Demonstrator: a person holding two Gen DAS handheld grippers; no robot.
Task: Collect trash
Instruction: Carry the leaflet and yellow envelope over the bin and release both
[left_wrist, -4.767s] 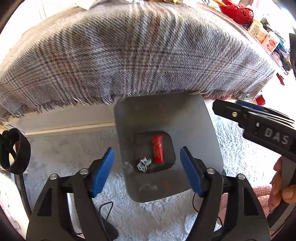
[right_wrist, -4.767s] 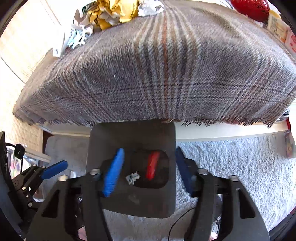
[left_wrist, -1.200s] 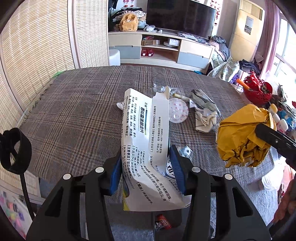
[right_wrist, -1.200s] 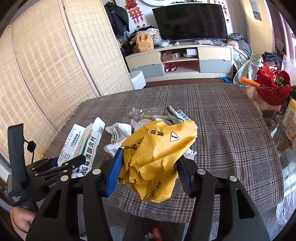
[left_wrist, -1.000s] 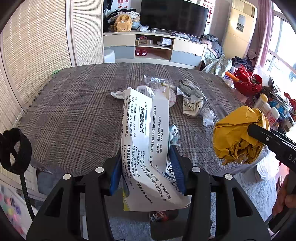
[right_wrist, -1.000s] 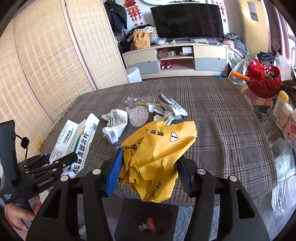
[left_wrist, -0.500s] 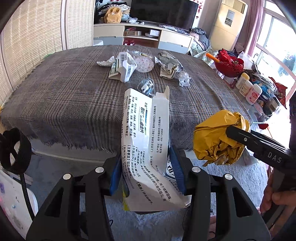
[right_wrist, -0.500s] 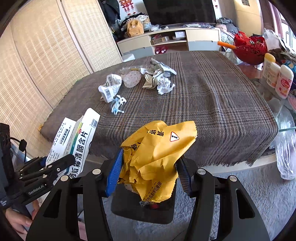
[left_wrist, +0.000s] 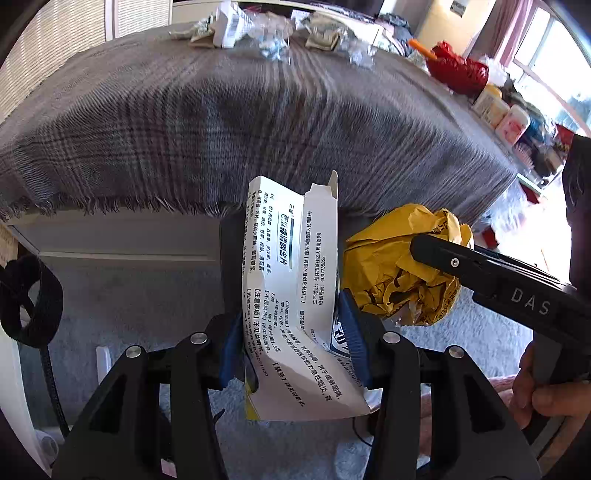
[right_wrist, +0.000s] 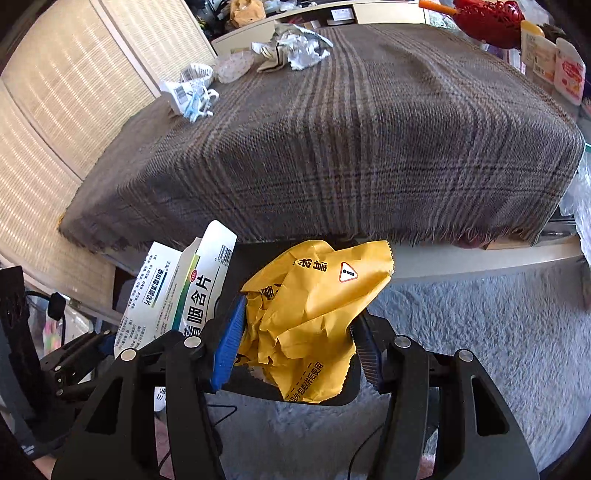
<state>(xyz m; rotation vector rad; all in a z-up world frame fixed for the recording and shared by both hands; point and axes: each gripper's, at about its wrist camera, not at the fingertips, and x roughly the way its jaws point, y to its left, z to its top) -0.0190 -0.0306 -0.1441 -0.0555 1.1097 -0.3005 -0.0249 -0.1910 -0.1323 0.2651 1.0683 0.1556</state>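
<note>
My left gripper (left_wrist: 291, 336) is shut on a flattened white medicine box (left_wrist: 291, 280) with printed text; the box also shows in the right wrist view (right_wrist: 177, 291). My right gripper (right_wrist: 295, 343) is shut on a crumpled yellow wrapper (right_wrist: 314, 306), which also shows in the left wrist view (left_wrist: 399, 269). Both are held low in front of the table edge, above a dark bin (right_wrist: 258, 254) on the floor, mostly hidden behind the trash. More trash lies on the plaid tablecloth: a white carton (right_wrist: 184, 88) and crumpled paper (right_wrist: 295, 48).
The plaid-covered table (right_wrist: 351, 140) rises ahead, its fringe hanging over the bin. A shaggy grey rug (right_wrist: 480, 332) covers the floor. A red basket (right_wrist: 487, 16) and bottles (right_wrist: 569, 74) stand at the table's right side. A woven screen (right_wrist: 55, 110) stands on the left.
Both grippers have dropped from above the tabletop to below its edge, carrying the box and the yellow wrapper down over the bin. Both grips are unchanged.
</note>
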